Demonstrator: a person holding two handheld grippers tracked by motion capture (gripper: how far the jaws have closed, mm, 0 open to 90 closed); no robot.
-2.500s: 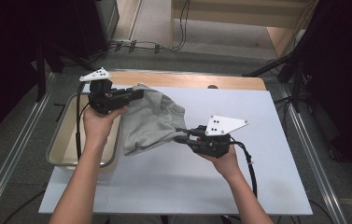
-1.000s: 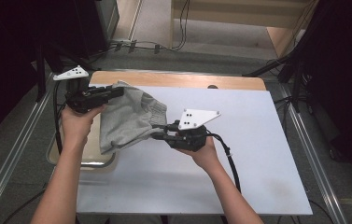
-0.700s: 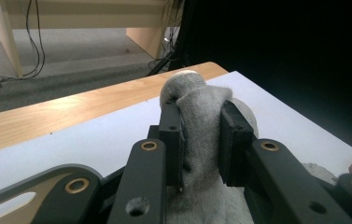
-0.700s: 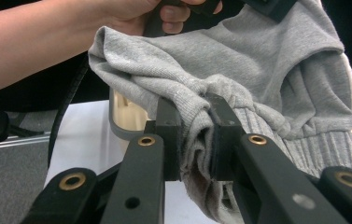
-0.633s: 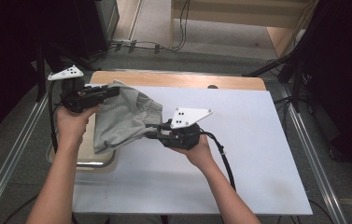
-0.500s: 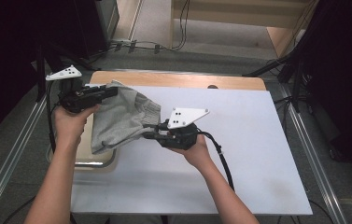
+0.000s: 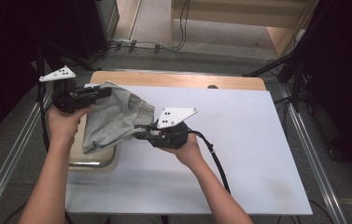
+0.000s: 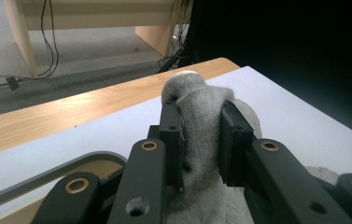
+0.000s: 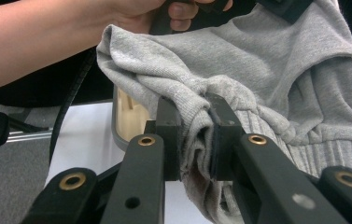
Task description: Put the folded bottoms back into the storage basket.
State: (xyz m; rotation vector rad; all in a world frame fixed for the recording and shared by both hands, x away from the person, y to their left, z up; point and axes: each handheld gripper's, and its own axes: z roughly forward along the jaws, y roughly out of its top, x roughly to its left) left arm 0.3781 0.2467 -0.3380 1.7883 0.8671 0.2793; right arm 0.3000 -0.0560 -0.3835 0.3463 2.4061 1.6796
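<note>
Gripping grey garment (image 7: 113,116) as before, both grippers' fingers clamped, right gripper (image 7: 138,133) shifted leftward toward tray (image 7: 94,161).

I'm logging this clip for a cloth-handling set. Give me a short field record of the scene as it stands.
held item: grey garment, lifted between both grippers
left gripper: shut on a bunched fold
right gripper: shut on cloth near the ribbed hem
below garment: tray at the table's left edge
surface: white table
</note>
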